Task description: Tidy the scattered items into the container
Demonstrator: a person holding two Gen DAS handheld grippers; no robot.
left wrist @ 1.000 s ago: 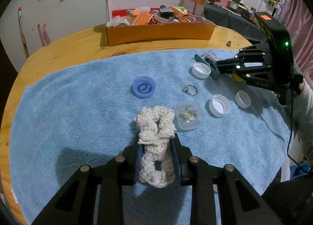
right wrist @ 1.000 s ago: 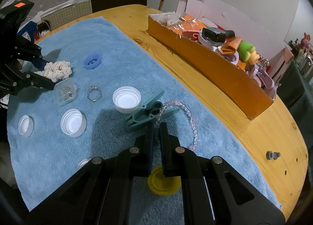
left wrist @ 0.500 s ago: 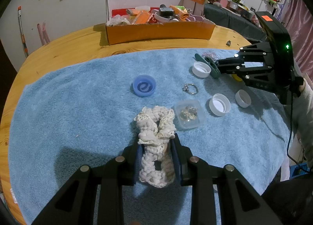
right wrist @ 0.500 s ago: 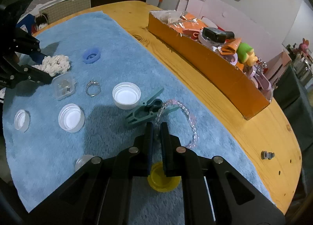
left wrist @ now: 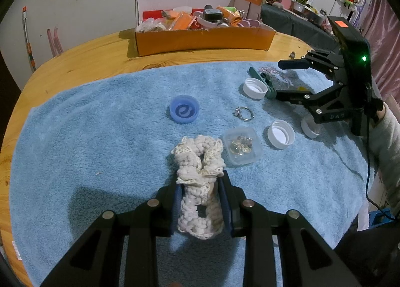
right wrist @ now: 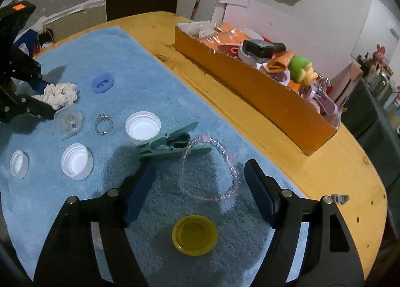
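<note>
Crocheted cream scrunchie (left wrist: pixel 198 187) sits clamped in the left gripper (left wrist: pixel 201 202) for carrying to the orange box (left wrist: pixel 200 39) at twelve o'clock, while the right gripper (right wrist: pixel 200 187) is opening its jaws, nothing pressed between them, above the bead bracelet (right wrist: pixel 212 169).

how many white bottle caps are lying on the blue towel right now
3. One white cap sits beside the green clip, one lies nearer the camera, left of the clip, and one is near the towel's left edge. Others may be hidden under the hand-held grippers.

Wooden table (left wrist: pixel 75 62), blue towel (left wrist: pixel 87 149), orange box (left wrist: pixel 200 39)
</note>
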